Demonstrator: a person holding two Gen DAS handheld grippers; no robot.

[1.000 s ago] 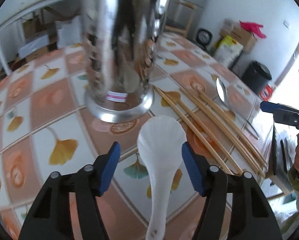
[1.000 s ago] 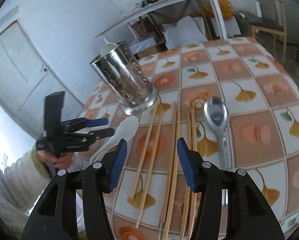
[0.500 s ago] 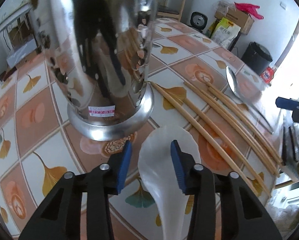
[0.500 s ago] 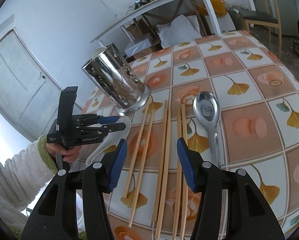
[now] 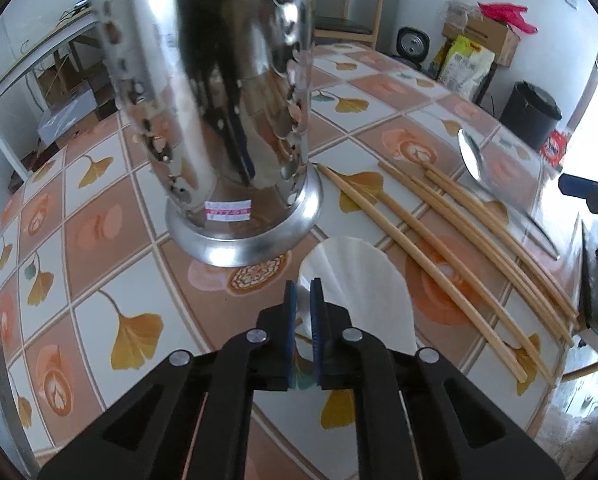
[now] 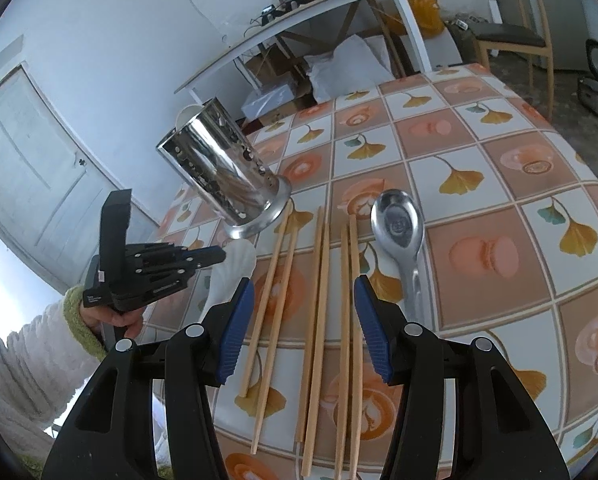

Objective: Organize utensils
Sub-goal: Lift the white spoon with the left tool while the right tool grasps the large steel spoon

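My left gripper [image 5: 303,300] is shut on the left rim of a white ceramic spoon [image 5: 359,296] that lies on the tablecloth just in front of a shiny steel utensil holder [image 5: 235,120]. From the right wrist view the left gripper [image 6: 215,255] reaches the white spoon [image 6: 235,268] beside the holder [image 6: 227,180], which holds another white spoon. My right gripper [image 6: 303,320] is open and empty above several wooden chopsticks [image 6: 319,300]. A steel spoon [image 6: 403,236] lies right of them.
The table has a tiled cloth with ginkgo-leaf print [image 6: 479,160]. The table's right edge is near in the left wrist view, with a black bin [image 5: 531,120] and boxes beyond. A white shelf table [image 6: 299,20] and a chair [image 6: 511,40] stand behind.
My left gripper has moved forward over the white spoon and closed from wide open to shut on its rim. The right gripper has stayed open above the chopsticks.
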